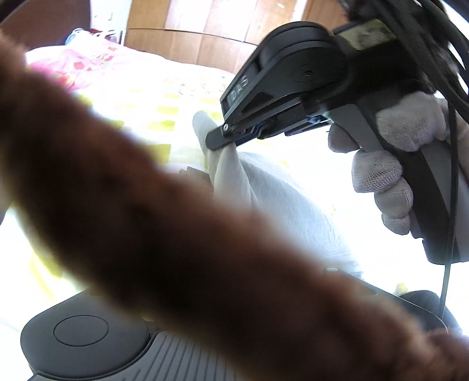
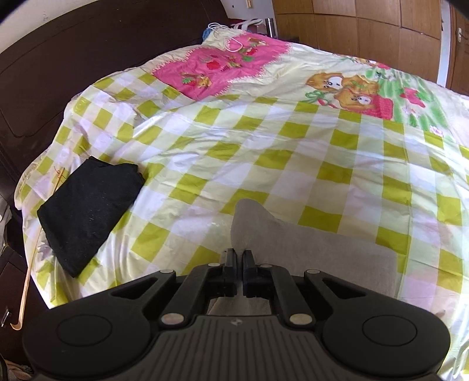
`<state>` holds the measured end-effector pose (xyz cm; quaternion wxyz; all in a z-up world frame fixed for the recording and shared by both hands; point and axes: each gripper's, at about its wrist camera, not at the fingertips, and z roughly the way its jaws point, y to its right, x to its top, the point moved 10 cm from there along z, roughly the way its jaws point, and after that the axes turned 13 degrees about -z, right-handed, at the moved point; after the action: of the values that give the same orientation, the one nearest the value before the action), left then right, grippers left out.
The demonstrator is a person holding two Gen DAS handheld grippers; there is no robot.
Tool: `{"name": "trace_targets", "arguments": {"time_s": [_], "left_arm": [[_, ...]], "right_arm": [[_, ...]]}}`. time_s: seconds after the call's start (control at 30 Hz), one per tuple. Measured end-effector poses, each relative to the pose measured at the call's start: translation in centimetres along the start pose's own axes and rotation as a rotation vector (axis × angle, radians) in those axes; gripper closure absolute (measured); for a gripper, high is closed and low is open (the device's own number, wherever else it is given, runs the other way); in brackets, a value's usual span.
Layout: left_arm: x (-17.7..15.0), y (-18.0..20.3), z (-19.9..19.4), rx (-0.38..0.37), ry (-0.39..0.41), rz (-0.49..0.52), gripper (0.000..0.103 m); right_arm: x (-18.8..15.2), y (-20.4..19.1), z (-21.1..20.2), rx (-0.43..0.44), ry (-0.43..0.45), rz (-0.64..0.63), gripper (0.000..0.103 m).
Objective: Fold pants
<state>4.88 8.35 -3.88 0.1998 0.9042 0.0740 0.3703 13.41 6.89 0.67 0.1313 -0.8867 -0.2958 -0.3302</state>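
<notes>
The light grey pants [image 2: 296, 249] lie on the checked bedsheet [image 2: 293, 146], just ahead of my right gripper [image 2: 239, 254]. Its jaws are shut on an edge of the fabric. In the left wrist view the right gripper [image 1: 218, 137], held by a white-gloved hand [image 1: 387, 187], pulls the pants [image 1: 263, 190] up into a peak. A blurred brown furry band [image 1: 176, 222], perhaps a sleeve, crosses that view. It hides the left gripper's fingers, so only the left gripper's body [image 1: 82, 331] shows at the bottom.
A folded black garment [image 2: 88, 211] lies near the bed's left edge. A wooden hanger [image 2: 25, 281] hangs off that side by the dark headboard [image 2: 58, 73]. A wooden wardrobe [image 2: 366, 26] stands beyond the bed, with bags [image 2: 246, 25] at the far end.
</notes>
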Motion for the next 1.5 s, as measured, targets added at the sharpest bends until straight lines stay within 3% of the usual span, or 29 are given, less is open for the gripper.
{"name": "trace_targets", "arguments": {"time_s": [0.1, 0.33, 0.57, 0.77, 0.87, 1.0, 1.13, 1.3, 1.5], "left_arm": [[0.0, -0.6, -0.8, 0.018, 0.011, -0.008, 0.072], [-2.2, -2.3, 0.6, 0.053, -0.100, -0.046, 0.073], [-2.0, -3.0, 0.2, 0.058, -0.108, -0.068, 0.068], [1.0, -3.6, -2.2, 0.125, 0.015, -0.044, 0.058], [2.3, -3.4, -2.6, 0.154, 0.063, -0.008, 0.057], [3.7, -2.1, -1.2, 0.137, 0.092, 0.041, 0.055], [4.1, -2.2, 2.1, 0.183, 0.087, 0.103, 0.055], [1.9, -3.7, 5.1, 0.179, -0.079, 0.058, 0.054], [2.5, -2.9, 3.6, 0.153, -0.053, 0.070, 0.047]], "right_arm": [[0.0, -1.2, 1.7, 0.009, -0.012, -0.024, 0.081], [-4.4, -3.6, 8.3, 0.124, -0.131, -0.036, 0.078], [-2.4, -2.5, 4.4, 0.187, -0.019, 0.028, 0.065], [-2.5, 1.5, -0.5, 0.103, 0.077, 0.046, 0.060], [-4.2, 4.7, -1.8, 0.022, 0.083, 0.078, 0.059], [-7.9, 8.4, -1.8, -0.076, 0.051, 0.132, 0.056], [-12.0, 10.5, -0.6, -0.092, 0.000, 0.204, 0.056], [-14.1, 11.9, -0.7, -0.053, 0.036, 0.312, 0.053], [-14.6, 13.2, -2.2, -0.063, 0.099, 0.343, 0.050]]}}
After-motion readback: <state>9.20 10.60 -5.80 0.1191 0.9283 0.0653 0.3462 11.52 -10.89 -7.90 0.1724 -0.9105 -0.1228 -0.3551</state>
